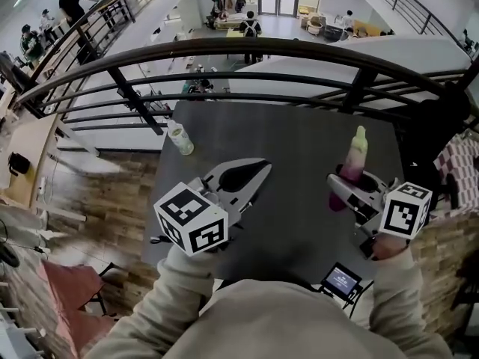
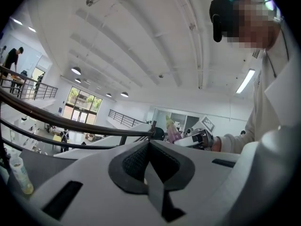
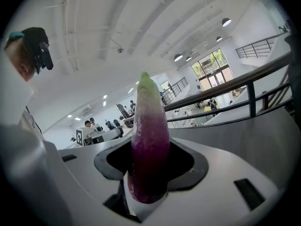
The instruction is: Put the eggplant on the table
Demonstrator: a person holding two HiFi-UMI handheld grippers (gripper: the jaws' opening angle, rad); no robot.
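A purple eggplant (image 1: 352, 163) with a pale green tip stands upright over the right side of the dark table (image 1: 292, 137). My right gripper (image 1: 338, 189) is shut on its lower part. In the right gripper view the eggplant (image 3: 149, 140) rises between the dark pads (image 3: 188, 166), which press on both its sides. My left gripper (image 1: 260, 167) hovers over the table's middle, shut with nothing in it. In the left gripper view its fingertips (image 2: 149, 142) meet, and the eggplant (image 2: 172, 128) shows beyond them to the right.
A small pale bottle (image 1: 180, 138) stands near the table's far left corner, also seen as the bottle (image 2: 21, 175) at the lower left. A curved dark railing (image 1: 247, 47) runs behind the table. A small device with a lit screen (image 1: 342, 281) sits at the near edge.
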